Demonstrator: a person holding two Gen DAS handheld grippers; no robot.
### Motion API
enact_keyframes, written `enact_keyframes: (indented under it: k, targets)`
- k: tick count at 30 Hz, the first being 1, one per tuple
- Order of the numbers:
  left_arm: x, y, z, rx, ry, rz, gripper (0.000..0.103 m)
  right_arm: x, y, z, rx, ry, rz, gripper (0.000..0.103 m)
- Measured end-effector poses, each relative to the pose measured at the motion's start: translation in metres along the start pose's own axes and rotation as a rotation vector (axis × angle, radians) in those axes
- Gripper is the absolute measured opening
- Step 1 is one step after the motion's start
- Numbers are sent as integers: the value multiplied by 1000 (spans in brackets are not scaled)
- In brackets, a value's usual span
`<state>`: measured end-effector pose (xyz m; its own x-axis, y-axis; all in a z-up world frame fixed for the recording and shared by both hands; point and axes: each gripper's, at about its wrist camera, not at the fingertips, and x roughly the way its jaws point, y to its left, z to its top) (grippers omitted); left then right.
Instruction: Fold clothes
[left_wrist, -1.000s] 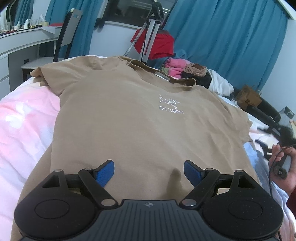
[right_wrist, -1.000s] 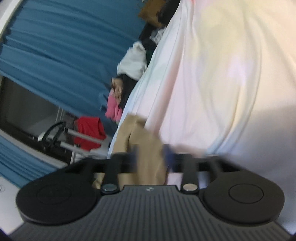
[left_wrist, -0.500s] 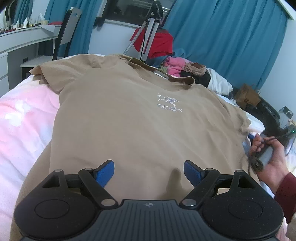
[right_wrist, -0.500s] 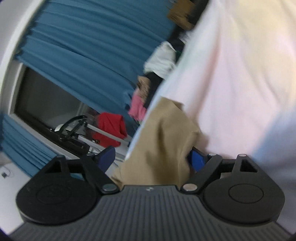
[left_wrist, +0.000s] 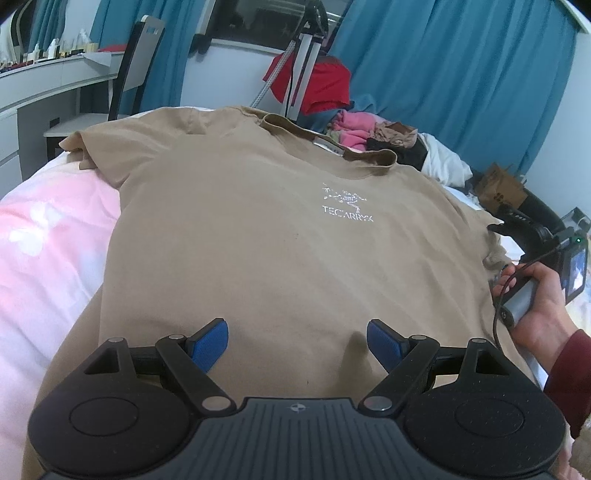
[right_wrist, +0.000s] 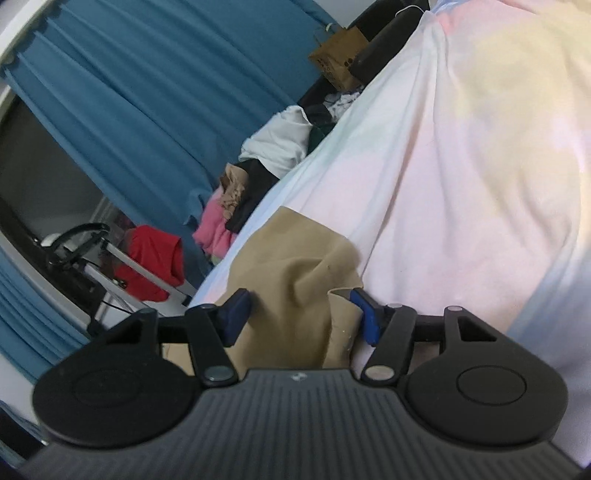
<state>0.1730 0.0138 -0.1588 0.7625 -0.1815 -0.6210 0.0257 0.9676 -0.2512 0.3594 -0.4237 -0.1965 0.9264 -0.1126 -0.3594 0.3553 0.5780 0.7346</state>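
- tan t-shirt (left_wrist: 266, 229) lies spread flat, front up, on the pink-and-white bedsheet (left_wrist: 44, 236).
- left gripper (left_wrist: 297, 339) hovers over the shirt's lower part, jaws wide, gripping nothing.
- right gripper (right_wrist: 299, 314) is closing around the shirt's bunched sleeve (right_wrist: 295, 266); pads not yet pressing.

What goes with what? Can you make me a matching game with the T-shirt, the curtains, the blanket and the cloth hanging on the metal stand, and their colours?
Things:
1. T-shirt
2. curtains
3. blanket
4. cloth on the metal stand

Colours:
A. red
B. pink and white
C. tan
D. blue

Pairs: 1-C, 2-D, 3-B, 4-A
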Motion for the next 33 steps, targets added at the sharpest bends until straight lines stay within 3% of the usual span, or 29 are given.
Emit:
enact_keyframes:
  k: [3,6,8,10,12,18,24,28,33]
  targets:
    - [-1,1,0,-5,-1,-1,84,3,7,-3,-61,18,-3,75]
    - [-2,1,0,-4,-6,5,84,4,14,-8,-136,41,-7,77]
    - [-2,1,0,-6,-13,10,84,0,15,-9,-150,40,-1,54]
    - [-3,3,2,-11,-17,16,84,0,15,-5,-137,41,-13,21]
    - [-4,5,5,-18,-22,23,84,-6,19,-3,-137,24,-13,13]
    - [-17,11,17,-39,-54,29,84,-47,64,2,-254,-80,-19,8]
    - [-41,25,31,-85,-99,15,84,-90,135,-15,-461,-182,32,8]
    - [-60,45,43,-133,-148,19,84,-109,190,-56,-620,-171,115,8]
    - [-77,74,52,-158,-200,90,84,-104,242,-147,-859,-26,214,8]
